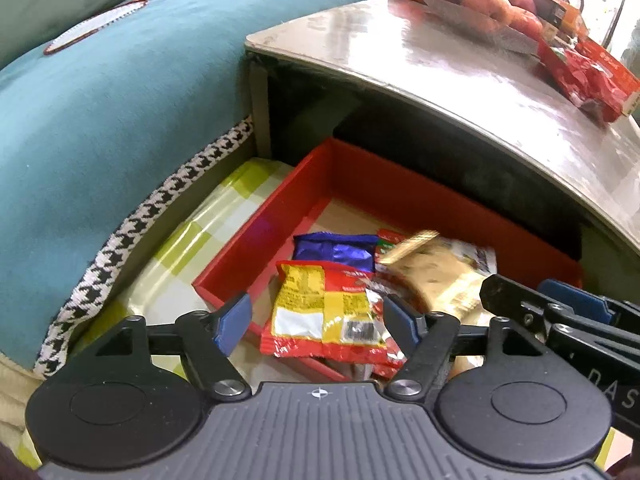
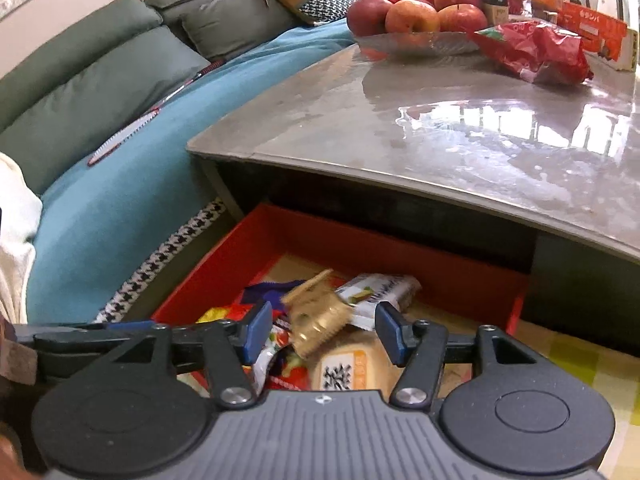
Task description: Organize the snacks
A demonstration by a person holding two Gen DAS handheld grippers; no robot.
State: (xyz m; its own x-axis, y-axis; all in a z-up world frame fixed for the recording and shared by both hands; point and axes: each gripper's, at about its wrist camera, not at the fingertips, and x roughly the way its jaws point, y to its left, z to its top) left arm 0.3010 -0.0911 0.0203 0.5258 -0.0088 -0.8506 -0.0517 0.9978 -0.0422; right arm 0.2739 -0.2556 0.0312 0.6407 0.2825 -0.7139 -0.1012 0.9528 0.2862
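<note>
A red box [image 1: 380, 184] lies on the floor under the table edge with several snack packets in it. Among them are a yellow-and-red packet [image 1: 324, 312], a purple packet [image 1: 334, 248] and a beige packet [image 1: 444, 280]. My left gripper [image 1: 318, 316] hangs open above the yellow-and-red packet without touching it. In the right wrist view my right gripper [image 2: 323, 332] is open over the box [image 2: 360, 240]. A small gold packet [image 2: 320, 312], blurred, is between its fingers and clear of both pads. The same gold packet [image 1: 408, 246] shows blurred above the beige one.
A glossy grey table [image 2: 440, 128] overhangs the box, carrying a bowl of apples [image 2: 412, 16], a crumpled red bag [image 2: 536, 52] and orange cartons [image 2: 596, 28]. A sofa with a teal blanket [image 1: 120, 120] stands at the left. A yellow-green checked mat [image 1: 200, 240] covers the floor.
</note>
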